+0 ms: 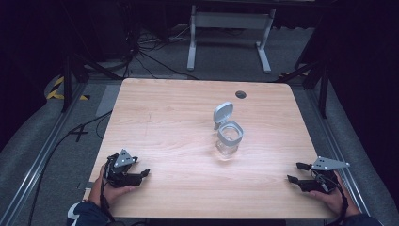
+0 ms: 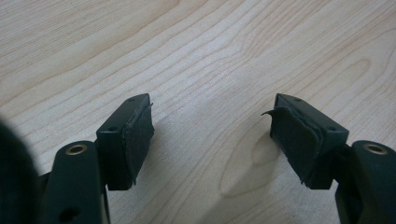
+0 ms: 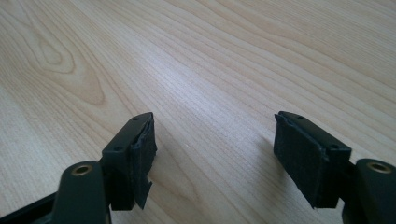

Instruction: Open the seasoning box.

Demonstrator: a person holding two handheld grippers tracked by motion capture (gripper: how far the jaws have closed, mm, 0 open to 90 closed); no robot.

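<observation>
A clear jar point(image 1: 229, 140) stands upright near the middle of the wooden table point(image 1: 160, 117), its grey flip lid point(image 1: 222, 113) hinged open and tilted back. My left gripper point(image 1: 142, 167) rests low at the table's front left, held by a hand and pointing right. Its jaws are open with only bare wood between the pads point(image 2: 140, 135). My right gripper point(image 1: 293, 172) sits at the front right and points left toward the jar, well short of it. It is open too, and bare tabletop lies between its pads point(image 3: 301, 156). In the gripper views, the left gripper point(image 2: 212, 121) and right gripper point(image 3: 215, 135) hold nothing.
A dark round grommet hole point(image 1: 241, 94) sits near the table's far edge. Beyond the table stand a white desk frame point(image 1: 230, 21) and loose cables point(image 1: 141, 54) on the grey floor. Metal rails point(image 1: 37, 160) run along both sides of the table.
</observation>
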